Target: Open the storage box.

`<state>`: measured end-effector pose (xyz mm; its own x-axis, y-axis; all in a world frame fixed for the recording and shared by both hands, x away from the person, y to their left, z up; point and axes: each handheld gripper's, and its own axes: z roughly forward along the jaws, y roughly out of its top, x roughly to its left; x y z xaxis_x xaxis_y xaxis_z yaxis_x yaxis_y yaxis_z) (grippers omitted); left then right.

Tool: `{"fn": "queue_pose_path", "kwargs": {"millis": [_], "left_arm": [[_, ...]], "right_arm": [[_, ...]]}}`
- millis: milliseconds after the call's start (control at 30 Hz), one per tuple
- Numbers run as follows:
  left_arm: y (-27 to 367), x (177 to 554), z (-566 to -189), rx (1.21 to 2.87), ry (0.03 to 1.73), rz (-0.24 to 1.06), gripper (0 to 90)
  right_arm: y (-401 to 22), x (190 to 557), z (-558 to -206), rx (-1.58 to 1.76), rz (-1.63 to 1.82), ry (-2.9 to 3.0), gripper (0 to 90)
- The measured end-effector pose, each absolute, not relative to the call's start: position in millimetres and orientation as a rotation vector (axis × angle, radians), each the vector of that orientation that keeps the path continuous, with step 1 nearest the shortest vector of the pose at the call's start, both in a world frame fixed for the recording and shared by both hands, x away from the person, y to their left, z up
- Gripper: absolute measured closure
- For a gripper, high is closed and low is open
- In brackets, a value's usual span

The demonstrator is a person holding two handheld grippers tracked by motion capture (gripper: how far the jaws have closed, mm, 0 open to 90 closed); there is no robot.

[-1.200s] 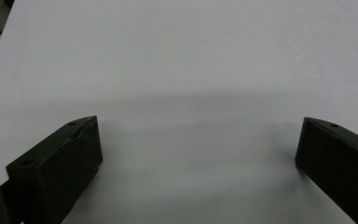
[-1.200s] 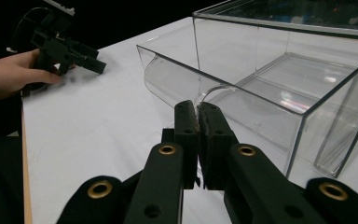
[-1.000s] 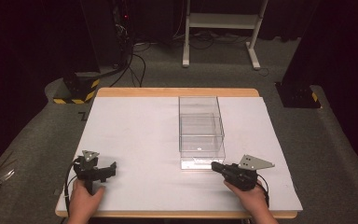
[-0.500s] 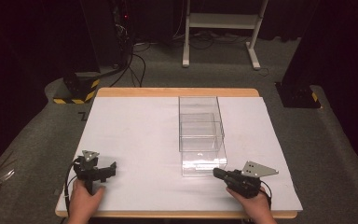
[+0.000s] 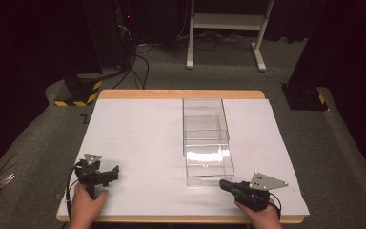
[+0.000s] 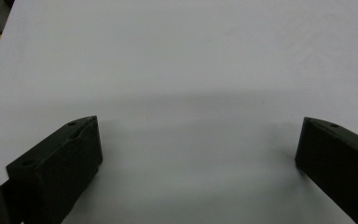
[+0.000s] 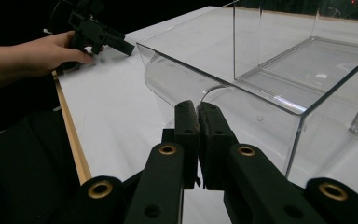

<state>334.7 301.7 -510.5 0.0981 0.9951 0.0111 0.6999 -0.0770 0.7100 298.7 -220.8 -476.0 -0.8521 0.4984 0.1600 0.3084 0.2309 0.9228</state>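
Observation:
A clear plastic case (image 5: 202, 112) stands on the white table top (image 5: 138, 138), right of the middle. Its clear drawer (image 5: 208, 168) sticks out toward the front edge. My right gripper (image 5: 224, 183) is at the drawer's front wall (image 7: 242, 116), jaws pressed together on the small curved handle (image 7: 208, 90). Near the front left corner, my left gripper (image 5: 113, 172) rests low over bare table. In the left gripper view it (image 6: 198, 140) is open wide with nothing between the fingers. The right gripper view catches that left gripper (image 7: 103, 33) and its hand (image 7: 42, 53) farther off.
The table's wooden front edge (image 7: 70, 135) runs close beside my right gripper. A yellow-and-black striped base (image 5: 78, 93) and cables (image 5: 138, 62) lie on the grey floor behind the table, and a white stand (image 5: 226, 33) is farther back. Bare white surface spreads between the two grippers.
My right gripper has moved back toward the front edge, and the drawer has slid farther out of the case with it. The left gripper has stayed put.

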Motion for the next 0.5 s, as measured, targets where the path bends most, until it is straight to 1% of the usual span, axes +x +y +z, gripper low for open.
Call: {"fn": "queue_pose_path", "kwargs": {"millis": [500], "left_arm": [[301.7,334.7,-510.4,1.837,1.656,0.702,0.6]], "right_arm": [[-223.8,288.9,-477.1,0.763,1.688,2.333,86.4]]}}
